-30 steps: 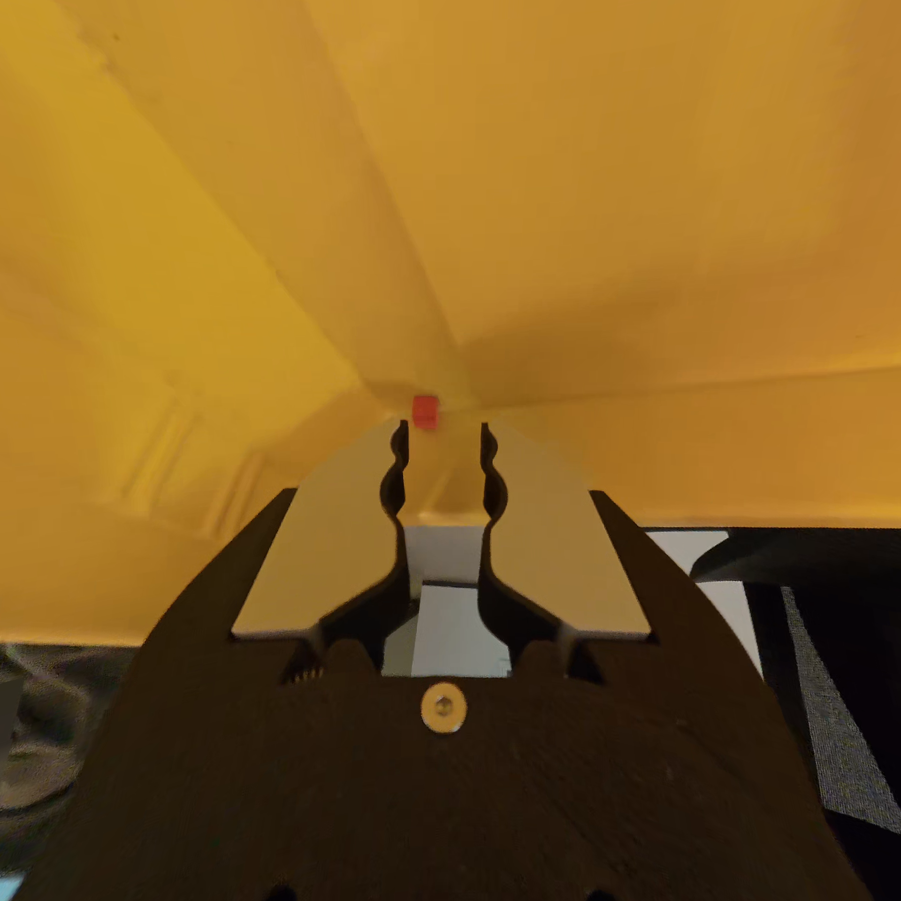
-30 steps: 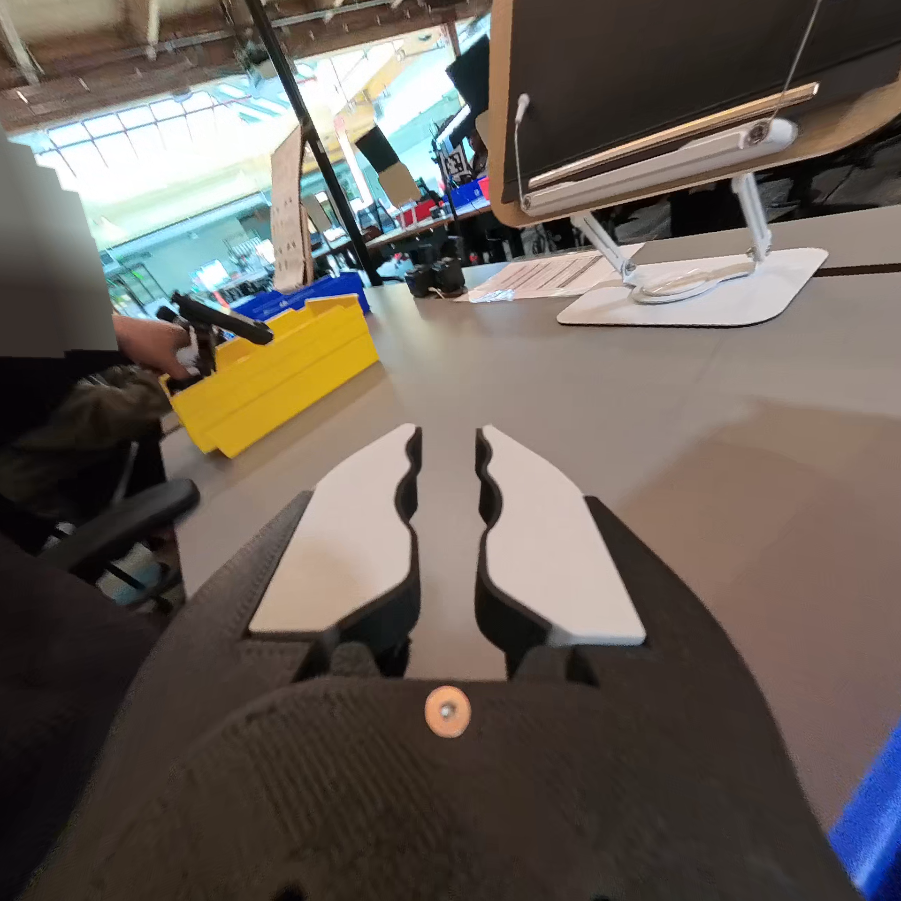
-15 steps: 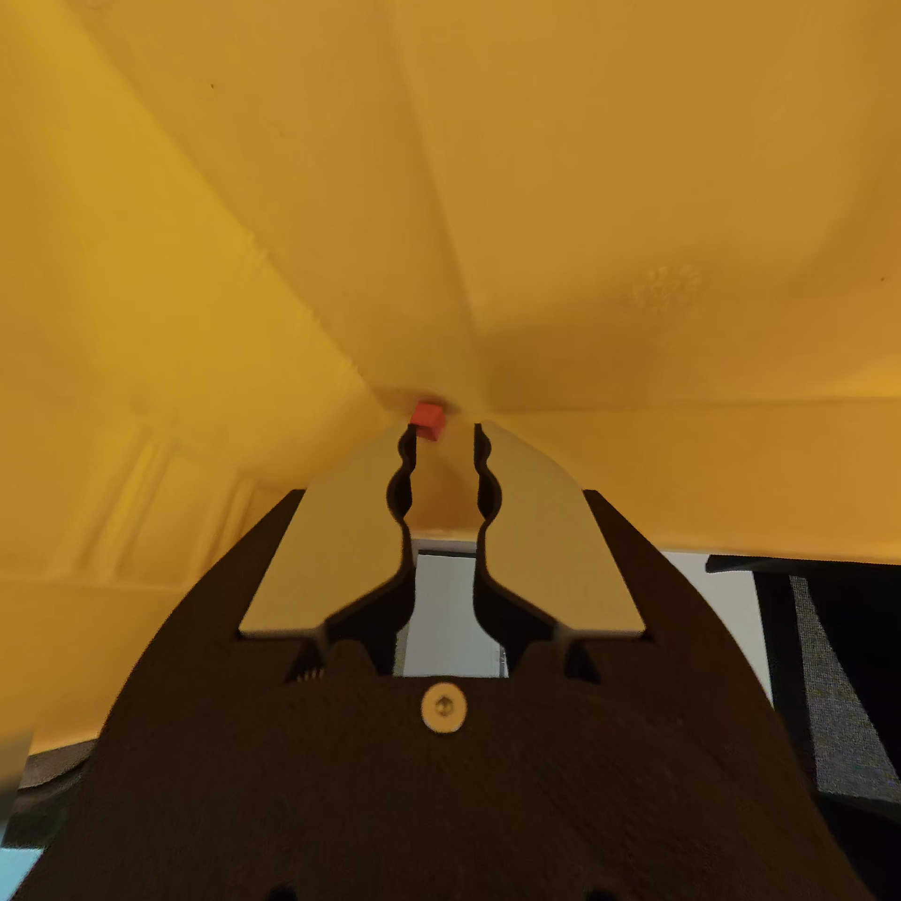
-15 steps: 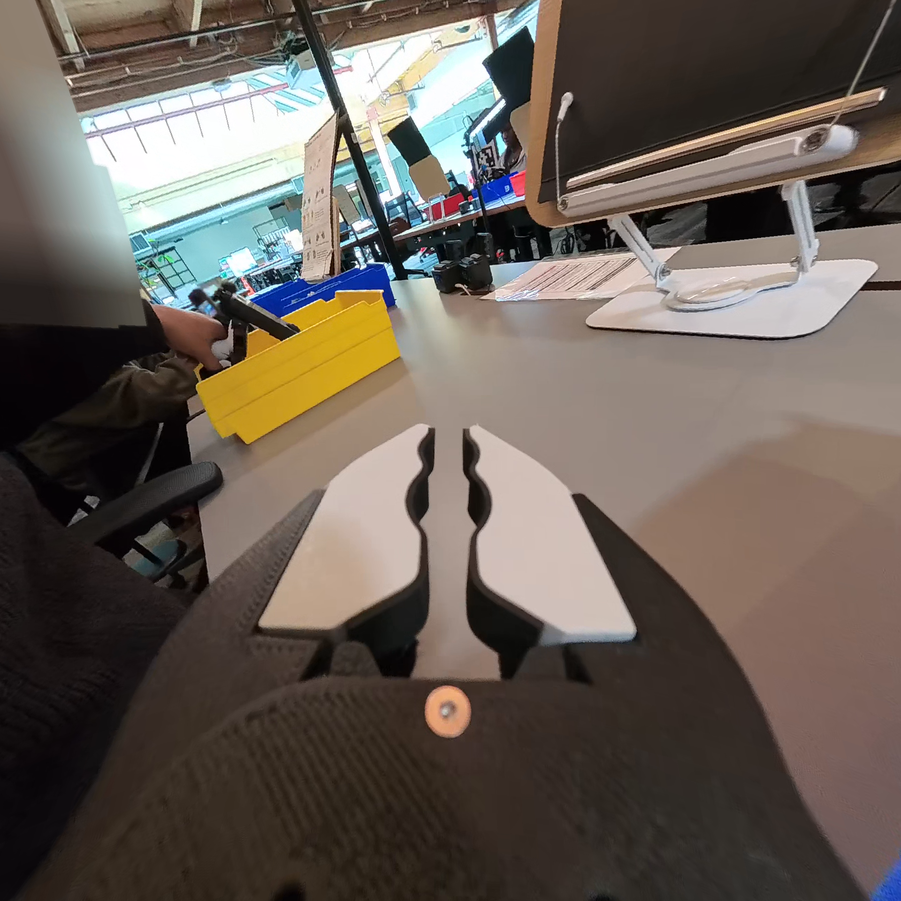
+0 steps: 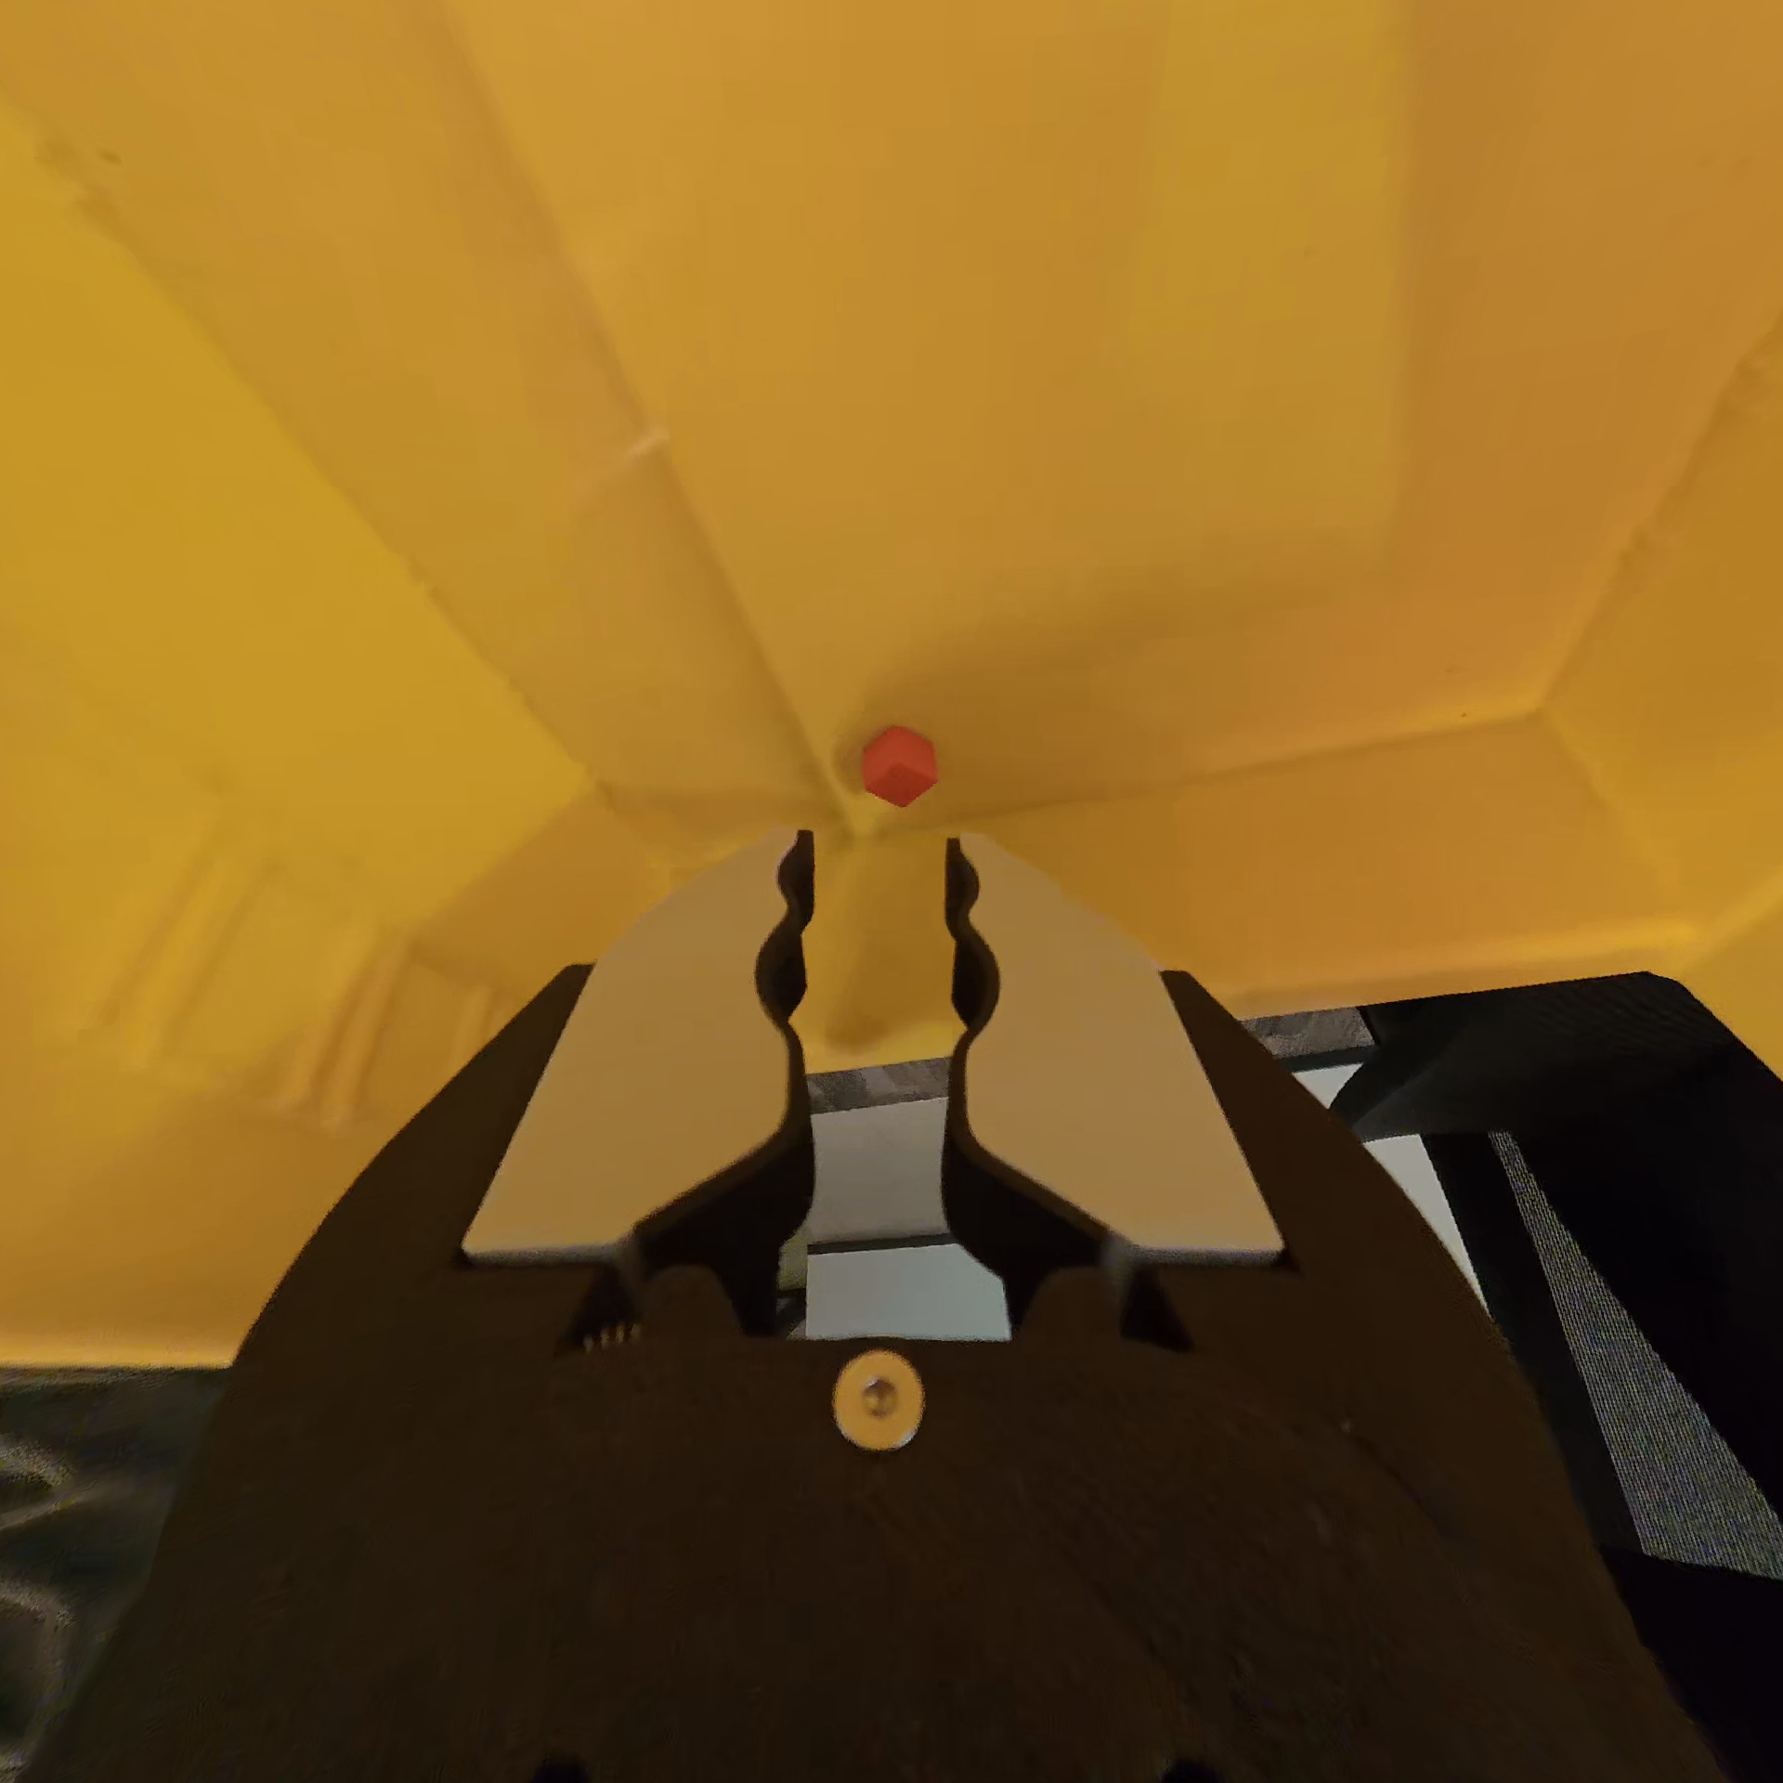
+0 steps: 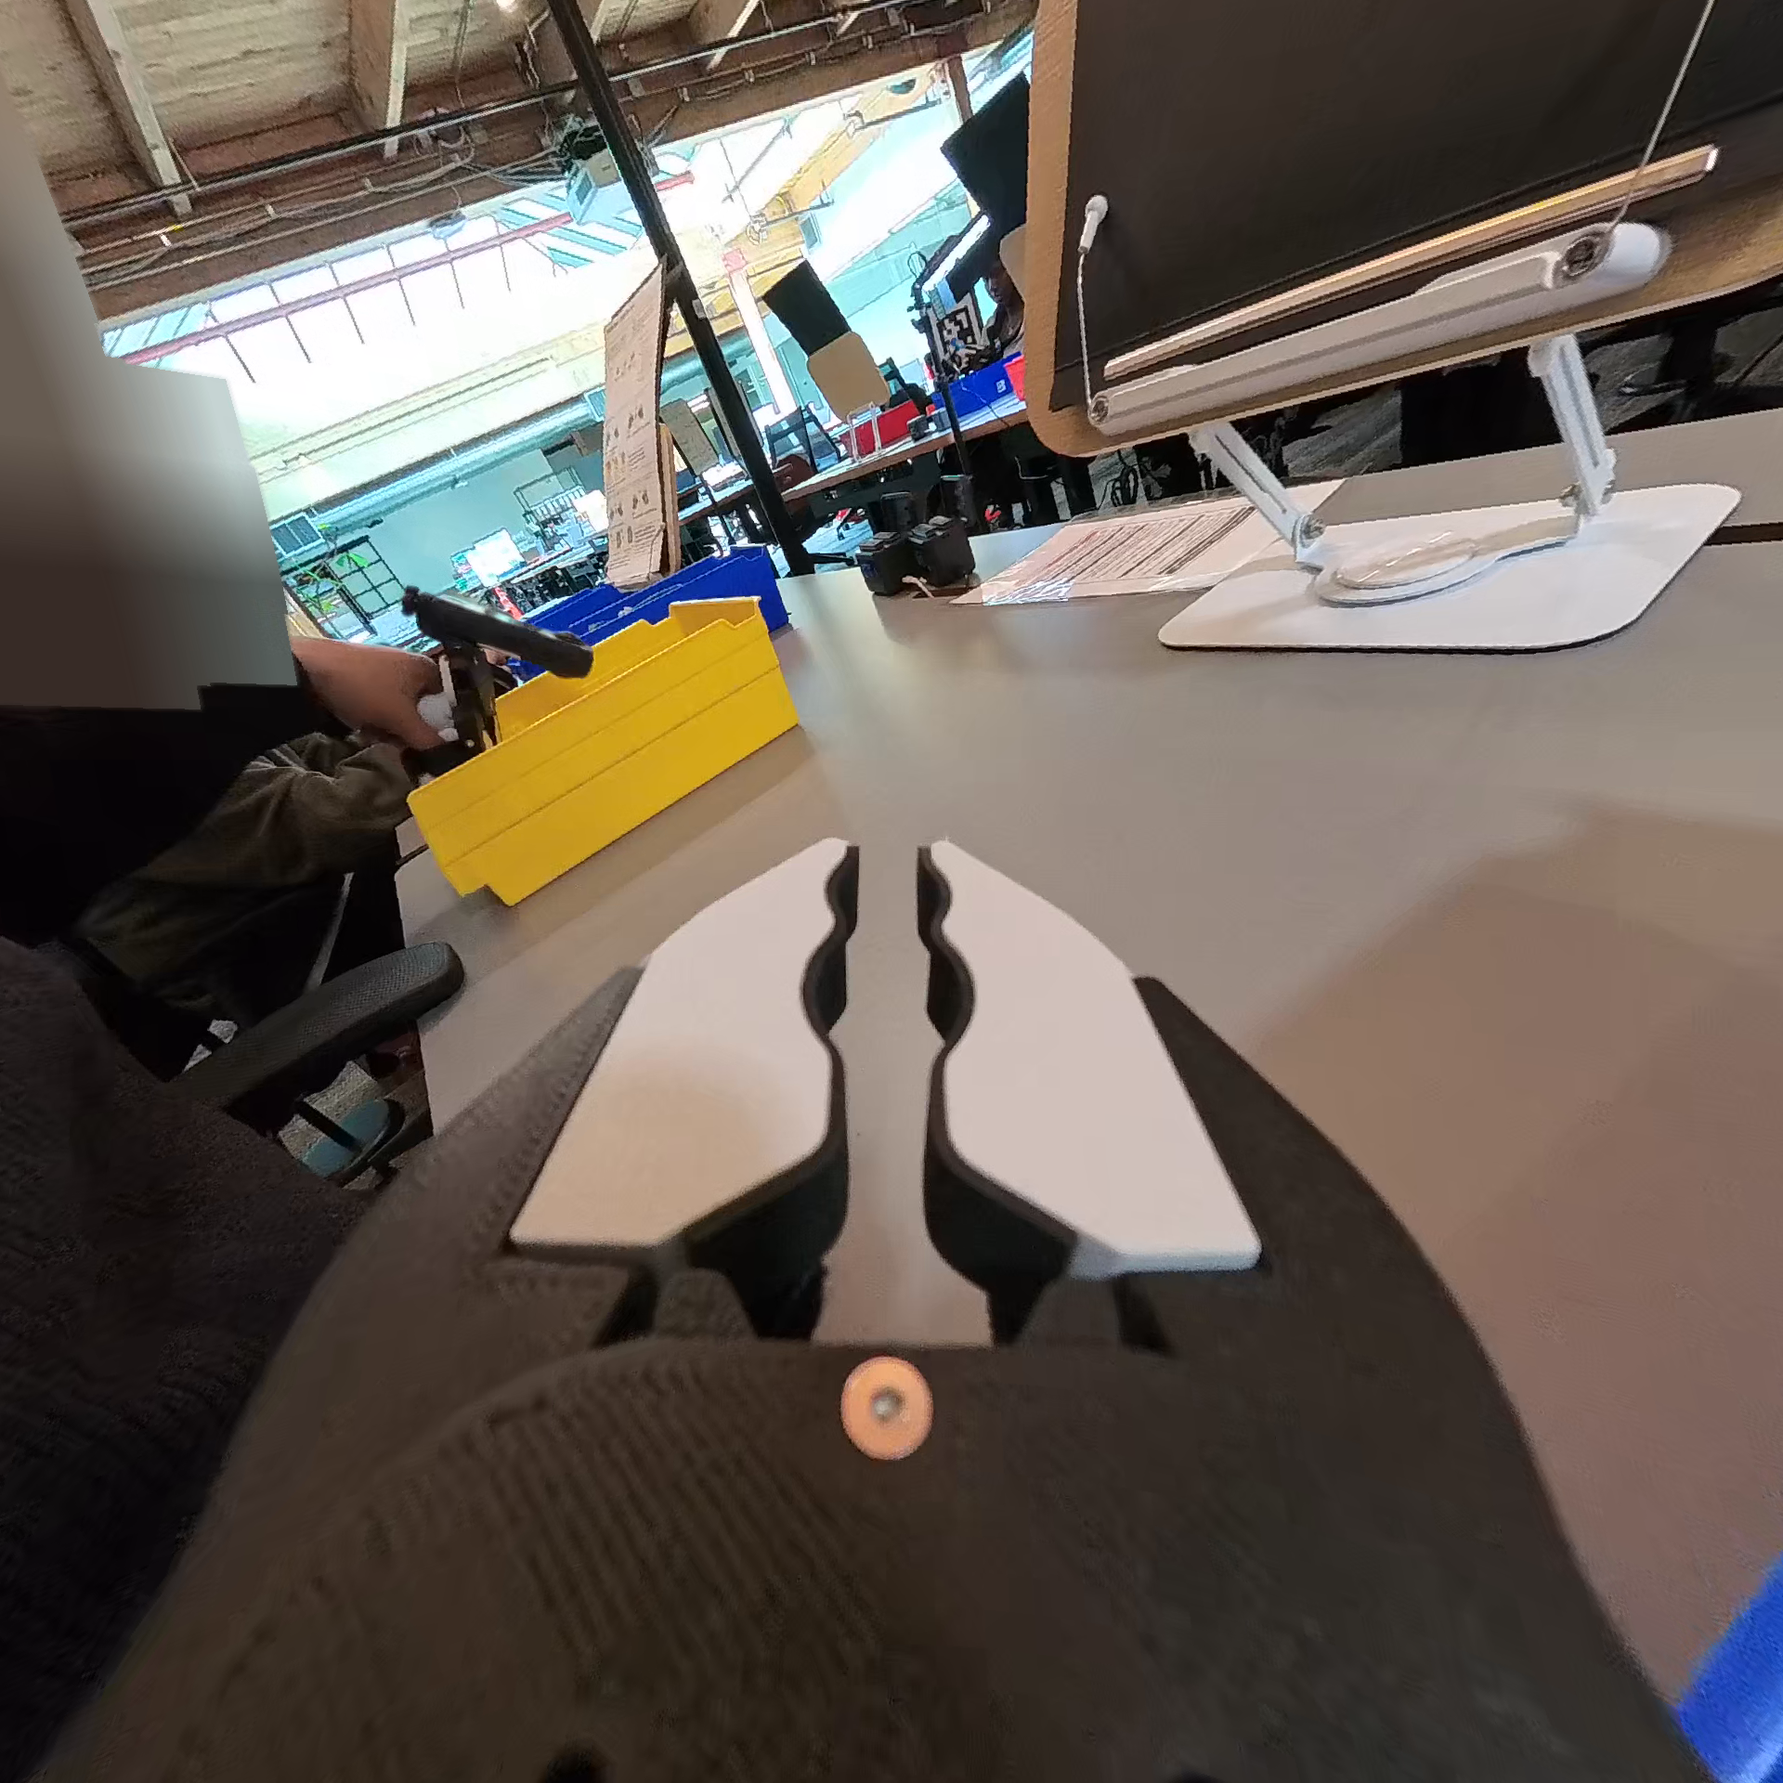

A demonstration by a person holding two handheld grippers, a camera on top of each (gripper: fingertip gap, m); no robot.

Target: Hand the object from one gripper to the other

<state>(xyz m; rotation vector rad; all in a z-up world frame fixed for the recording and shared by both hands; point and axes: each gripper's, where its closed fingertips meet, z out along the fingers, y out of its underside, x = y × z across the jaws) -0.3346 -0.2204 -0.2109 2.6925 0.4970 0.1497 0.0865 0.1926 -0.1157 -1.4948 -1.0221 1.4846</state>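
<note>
A small red cube (image 5: pixel 899 765) lies in a corner on the floor of the yellow bin (image 5: pixel 1158 386). My left gripper (image 5: pixel 878 844) is open and empty inside the bin. Its tips stop just short of the cube, which lines up with the gap between them and is not touched. In the right wrist view the same yellow bin (image 6: pixel 617 733) stands at the table's left edge, and a hand holds the left gripper (image 6: pixel 492 637) tilted down into it. My right gripper (image 6: pixel 885 859) hovers low over the grey table (image 6: pixel 1254 868), empty, its jaws only a narrow gap apart.
A blue bin (image 6: pixel 675 593) stands behind the yellow one. A monitor on a white stand (image 6: pixel 1447 579), papers (image 6: pixel 1119 555) and small black devices (image 6: pixel 917 564) stand at the back. A chair armrest (image 6: pixel 357 994) is at the left edge. A blue object (image 6: pixel 1737 1679) shows bottom right. There is about 60 cm between the tips of the two grippers.
The left jaws widened a little from half a second ago, and the cube went from touching the left fingertip to lying beyond the gap. The right jaws narrowed over the last second.
</note>
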